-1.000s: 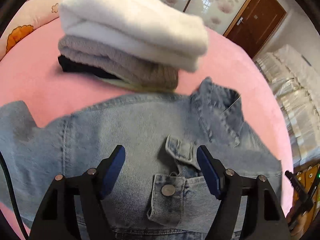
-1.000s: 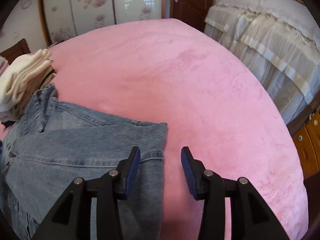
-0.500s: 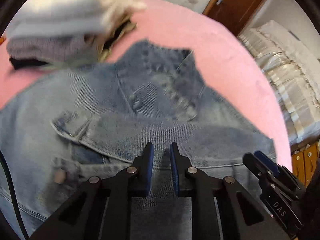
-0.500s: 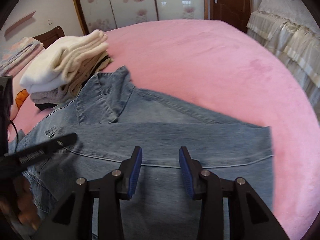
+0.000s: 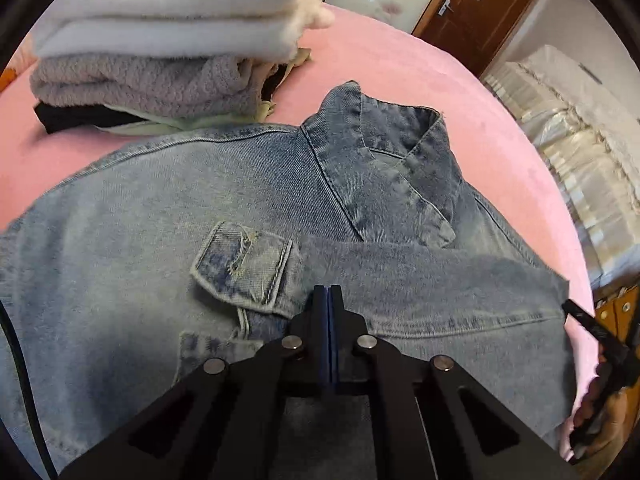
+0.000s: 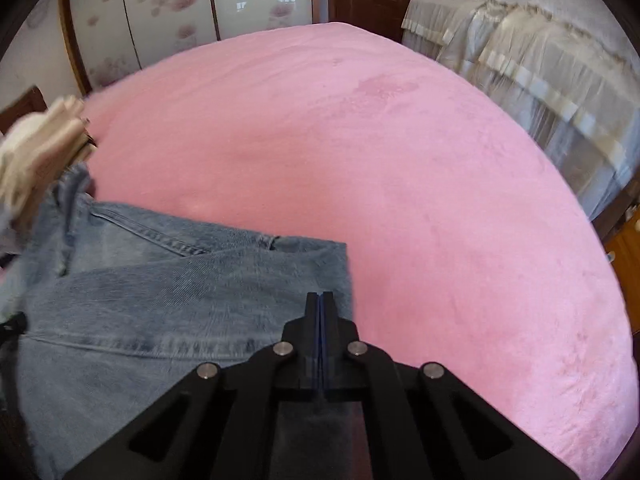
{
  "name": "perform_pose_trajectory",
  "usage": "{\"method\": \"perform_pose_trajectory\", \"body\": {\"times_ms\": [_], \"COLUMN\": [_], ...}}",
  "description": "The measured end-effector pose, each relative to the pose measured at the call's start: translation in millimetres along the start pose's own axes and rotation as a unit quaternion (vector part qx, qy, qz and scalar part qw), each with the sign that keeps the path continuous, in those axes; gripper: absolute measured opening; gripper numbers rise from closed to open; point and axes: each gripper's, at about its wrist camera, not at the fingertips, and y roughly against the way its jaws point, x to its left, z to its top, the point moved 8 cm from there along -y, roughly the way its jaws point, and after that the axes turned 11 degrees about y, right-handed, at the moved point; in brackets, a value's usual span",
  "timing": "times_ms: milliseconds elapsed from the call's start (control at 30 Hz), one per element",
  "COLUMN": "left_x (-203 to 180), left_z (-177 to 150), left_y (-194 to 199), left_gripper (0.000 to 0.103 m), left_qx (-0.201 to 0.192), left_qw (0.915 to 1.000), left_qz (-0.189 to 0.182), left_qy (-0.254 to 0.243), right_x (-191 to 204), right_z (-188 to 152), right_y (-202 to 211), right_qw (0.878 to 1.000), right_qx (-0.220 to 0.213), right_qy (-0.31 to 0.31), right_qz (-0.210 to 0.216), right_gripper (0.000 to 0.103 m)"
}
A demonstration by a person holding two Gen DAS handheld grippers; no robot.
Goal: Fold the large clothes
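On the pink bed point(image 6: 400, 168) a denim jacket point(image 5: 200, 208) lies flat, sleeve folded across its front, collar toward a stack of folded clothes point(image 5: 160, 40) near the far left edge. Left hand-held gripper point(image 5: 328, 300) and right hand-held gripper point(image 6: 320, 304) both have fingers pressed together; can't tell whether they're pinching denim.

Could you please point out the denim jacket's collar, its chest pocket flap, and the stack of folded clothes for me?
Collar point(image 5: 394, 156), left wrist view, on the folded-down denim of the collar.
Chest pocket flap point(image 5: 246, 264), left wrist view, middle of the flap.
Stack of folded clothes point(image 5: 160, 20), left wrist view, on the white top layer.
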Motion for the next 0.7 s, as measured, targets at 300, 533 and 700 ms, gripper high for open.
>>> {"method": "perform_pose_trajectory", "body": {"times_ms": [300,533,700], "left_x": [-18.3,-1.0,-2.8], "left_z": [-48.3,-87.5,-91.5], "left_y": [60.8,56.5,49.4], "left_gripper": [0.021,0.027,0.027], "left_qx": [-0.041,-0.04,-0.045], "left_qw": [0.9986,0.9978,0.9967], "left_qz": [0.019,0.051,0.062], "left_qy": [-0.029,-0.011,-0.023], "right_x": [93.5,156.6,96.3], "right_z": [-59.1,-109.4,-118.7], "right_y": [72.1,73.8,62.0], "right_qw": [0.992,0.981,0.992], "right_qx": [-0.017,-0.013,-0.01], "right_qy": [0.095,0.177,0.128], "right_qz": [0.084,0.079,0.001], "right_gripper": [0.006,0.006,0.005]}}
